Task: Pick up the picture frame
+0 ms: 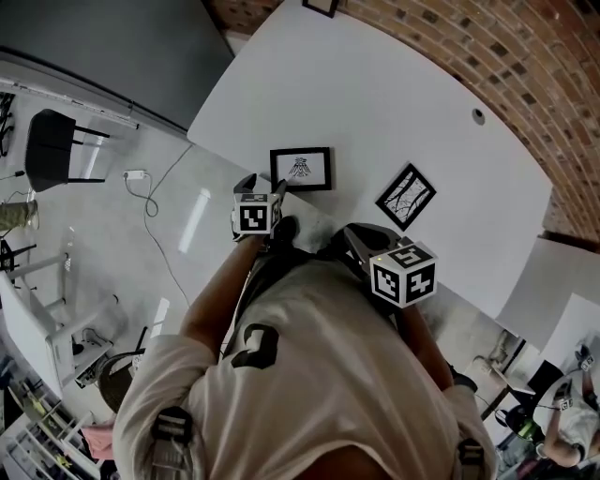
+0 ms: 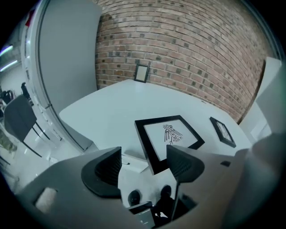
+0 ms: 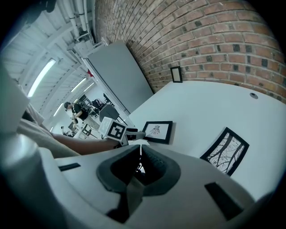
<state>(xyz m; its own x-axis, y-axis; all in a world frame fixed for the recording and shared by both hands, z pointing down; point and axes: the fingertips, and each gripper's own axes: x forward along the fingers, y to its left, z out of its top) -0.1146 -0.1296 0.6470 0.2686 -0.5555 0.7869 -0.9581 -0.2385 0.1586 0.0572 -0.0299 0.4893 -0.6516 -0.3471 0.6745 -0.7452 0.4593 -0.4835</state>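
A black picture frame with a bird drawing (image 1: 301,169) lies flat near the white table's (image 1: 394,103) front edge. In the left gripper view the bird frame (image 2: 169,137) has its near corner just beyond the jaws. My left gripper (image 1: 264,185) hovers at the table edge in front of it, open (image 2: 144,156), with nothing pressed between the pads. A second black frame with a branch picture (image 1: 406,197) lies to the right. My right gripper (image 1: 354,232) is held back from the table, short of the branch frame (image 3: 225,150). Its jaws (image 3: 141,150) are shut on nothing.
A small frame (image 1: 322,7) leans against the brick wall at the table's far side. A cable hole (image 1: 478,116) sits in the tabletop at right. On the floor to the left are a black chair (image 1: 52,145) and a cable (image 1: 150,192).
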